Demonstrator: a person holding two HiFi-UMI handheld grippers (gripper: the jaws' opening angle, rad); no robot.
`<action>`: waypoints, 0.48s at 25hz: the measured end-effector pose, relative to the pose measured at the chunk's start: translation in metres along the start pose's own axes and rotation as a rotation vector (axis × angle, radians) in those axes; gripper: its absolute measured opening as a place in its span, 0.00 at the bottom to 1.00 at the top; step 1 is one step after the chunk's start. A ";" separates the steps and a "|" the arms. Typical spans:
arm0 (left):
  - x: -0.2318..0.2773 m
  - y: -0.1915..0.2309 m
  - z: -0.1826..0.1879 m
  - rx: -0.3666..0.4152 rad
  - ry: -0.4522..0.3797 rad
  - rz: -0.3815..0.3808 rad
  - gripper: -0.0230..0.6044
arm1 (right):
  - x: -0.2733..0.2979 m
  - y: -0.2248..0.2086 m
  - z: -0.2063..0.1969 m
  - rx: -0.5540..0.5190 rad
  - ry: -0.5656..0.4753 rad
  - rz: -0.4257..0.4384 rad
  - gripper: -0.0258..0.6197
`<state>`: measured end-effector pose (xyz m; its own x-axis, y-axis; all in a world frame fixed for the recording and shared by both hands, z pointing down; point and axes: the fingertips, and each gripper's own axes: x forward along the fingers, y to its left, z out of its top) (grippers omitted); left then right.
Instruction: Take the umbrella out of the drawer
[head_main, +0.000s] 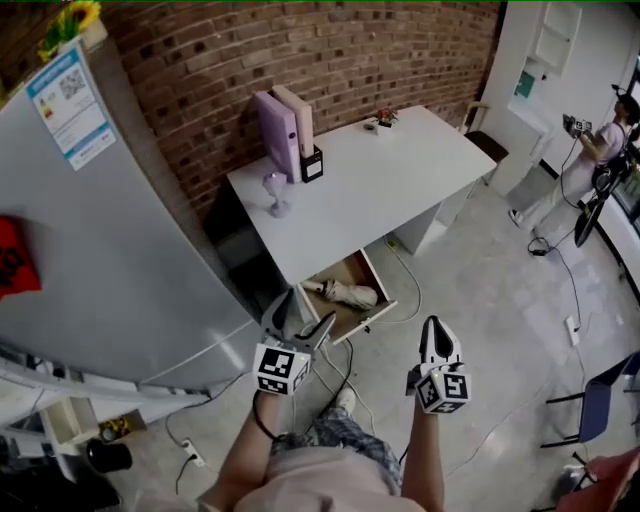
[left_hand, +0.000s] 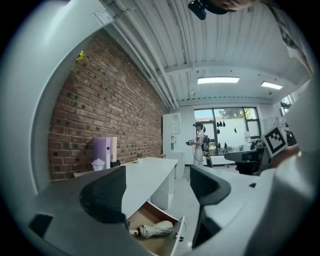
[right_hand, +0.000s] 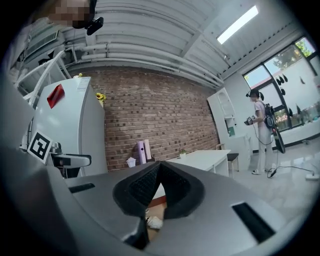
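- Brick wall (head_main: 300, 50) backs a white desk (head_main: 400, 170). The desk's drawer (head_main: 375, 312) stands pulled open below the near edge, with a tall fridge (head_main: 100, 250) well to the left of it.
- The step in hand looks like the reach for the umbrella (head_main: 347, 292). It would likely go best if the open gripper comes down over the drawer and straddles the folded canopy across its length, near the middle.
- The grip should then close firmly, since the soft fabric may give. The lift should go straight up so neither end catches a drawer wall.
- Left gripper (head_main: 303, 318) hovers at the drawer's near-left corner, above it. Its jaws are spread wide with nothing between them.
- In the left gripper view (left_hand: 156, 192) the umbrella (left_hand: 152, 230) shows low in the gap between the jaws. It is down inside the drawer (left_hand: 180, 236) and apart from both pads.
- The umbrella itself is pale and folded. It lies on its side on the drawer's floor and touches neither gripper.
- Right gripper (head_main: 437, 338) hangs to the right of the drawer, nearer the person than the drawer front. Its jaws are pressed together and hold nothing.
- In the right gripper view (right_hand: 157, 182) only a pale sliver of the umbrella (right_hand: 155, 223) peeks out beneath the closed tips, clearly beyond them.
- If the right gripper is meant to help, it would have to spread its jaws first.
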<state>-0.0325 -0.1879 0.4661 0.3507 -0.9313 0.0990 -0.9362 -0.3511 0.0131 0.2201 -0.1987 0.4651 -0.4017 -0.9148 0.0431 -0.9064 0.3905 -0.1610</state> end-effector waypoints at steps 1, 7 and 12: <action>0.012 0.001 -0.001 -0.001 0.003 0.016 0.65 | 0.014 -0.009 -0.001 0.003 0.005 0.016 0.07; 0.062 0.012 -0.023 0.011 0.036 0.076 0.65 | 0.083 -0.035 -0.023 0.013 0.035 0.107 0.07; 0.087 0.019 -0.017 -0.024 0.071 0.098 0.65 | 0.118 -0.036 -0.023 0.025 0.088 0.148 0.07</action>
<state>-0.0208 -0.2738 0.4921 0.2562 -0.9513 0.1715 -0.9664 -0.2560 0.0236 0.2020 -0.3186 0.4982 -0.5414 -0.8344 0.1035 -0.8335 0.5164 -0.1965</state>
